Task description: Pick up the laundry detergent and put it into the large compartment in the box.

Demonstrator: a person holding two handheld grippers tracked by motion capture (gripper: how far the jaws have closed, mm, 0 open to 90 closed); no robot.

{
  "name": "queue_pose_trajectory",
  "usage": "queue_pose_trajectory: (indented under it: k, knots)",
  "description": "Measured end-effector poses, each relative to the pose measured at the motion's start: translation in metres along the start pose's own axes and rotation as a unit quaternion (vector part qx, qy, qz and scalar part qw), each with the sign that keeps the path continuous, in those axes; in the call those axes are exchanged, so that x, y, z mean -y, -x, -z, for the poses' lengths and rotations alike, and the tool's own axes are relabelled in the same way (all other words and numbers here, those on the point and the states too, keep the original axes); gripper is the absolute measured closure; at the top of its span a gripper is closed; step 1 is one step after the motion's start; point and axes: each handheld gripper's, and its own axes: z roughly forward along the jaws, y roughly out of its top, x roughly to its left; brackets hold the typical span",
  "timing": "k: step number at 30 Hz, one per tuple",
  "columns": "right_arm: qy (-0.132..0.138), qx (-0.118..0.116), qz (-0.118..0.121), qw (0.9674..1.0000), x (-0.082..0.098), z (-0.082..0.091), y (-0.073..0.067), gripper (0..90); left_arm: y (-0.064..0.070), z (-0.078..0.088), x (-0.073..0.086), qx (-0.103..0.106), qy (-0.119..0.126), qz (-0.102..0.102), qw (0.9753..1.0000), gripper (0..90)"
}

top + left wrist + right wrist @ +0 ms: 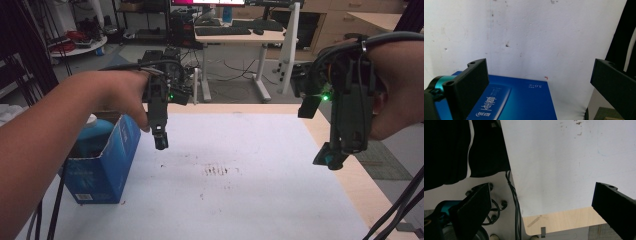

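Two grippers we hold above the worktop, fingers apart and empty: the left gripper over the blue carton at the left edge, the right gripper well apart from it.

Black left gripper with a teal collar and a green light; black right gripper, likewise teal at the base and lit green. Deep blue box printed with white characters and a paler blue bottle picture, holding a light blue jug with a white cap. White table cover, speckled with brown and dark marks, over pale wood table.
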Motion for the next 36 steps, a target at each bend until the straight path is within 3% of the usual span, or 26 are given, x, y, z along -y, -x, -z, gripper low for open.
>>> queue_pose_trajectory:
  k: [16, 36]
  knots:
    - [0.0, 0.0, -0.004, 1.0, 0.007, 0.002, 0.006, 1.7, -0.007, -0.002, -0.004, 0.014, -0.003, -0.009, 0.9999, 1.7]
    - [0.003, -0.003, 0.0, 1.0, 0.004, -0.001, 0.012, 1.7, -0.008, -0.003, -0.004, 0.016, -0.007, -0.013, 0.9998, 1.7]
